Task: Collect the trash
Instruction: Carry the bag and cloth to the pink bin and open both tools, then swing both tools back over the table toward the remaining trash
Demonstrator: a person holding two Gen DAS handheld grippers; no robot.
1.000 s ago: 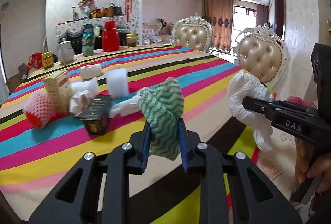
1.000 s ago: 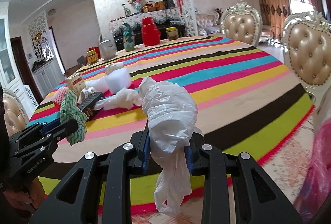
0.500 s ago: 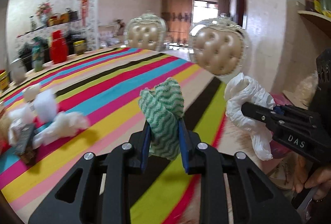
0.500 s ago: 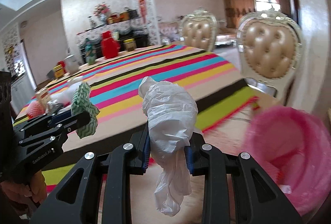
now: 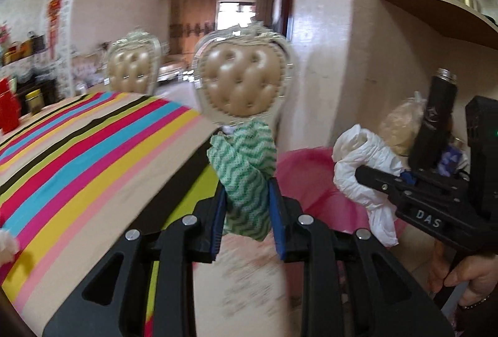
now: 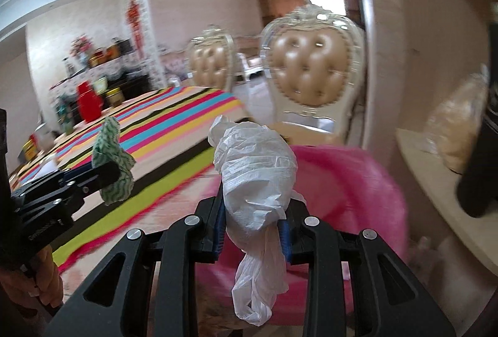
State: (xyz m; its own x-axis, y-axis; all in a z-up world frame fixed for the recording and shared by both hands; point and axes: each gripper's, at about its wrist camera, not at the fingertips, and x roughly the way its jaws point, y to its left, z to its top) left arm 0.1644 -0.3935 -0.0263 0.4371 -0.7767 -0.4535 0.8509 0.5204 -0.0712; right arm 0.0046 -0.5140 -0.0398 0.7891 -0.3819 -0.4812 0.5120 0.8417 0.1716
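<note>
My left gripper (image 5: 247, 206) is shut on a green-and-white wavy cloth (image 5: 244, 168), held in the air past the table's end. It also shows in the right wrist view (image 6: 113, 162). My right gripper (image 6: 253, 212) is shut on a crumpled white plastic bag (image 6: 258, 175), whose tail hangs below the jaws. It shows in the left wrist view too (image 5: 364, 168). A pink-lined trash bin (image 6: 348, 178) sits just beyond and below the right gripper; in the left wrist view the bin (image 5: 311, 181) lies between the two grippers.
The striped table (image 5: 93, 162) lies to the left. Two padded cream chairs (image 5: 246, 81) stand at its end. A wall (image 5: 336, 56) and a shelf with jars (image 5: 435, 3) are on the right, with a dark bottle (image 5: 435, 119) and a bagged item below.
Both grippers have swung right, away from the table and its trash pile, toward the pink bin. Each still holds its item. The bin now fills the lower right of the right wrist view.
</note>
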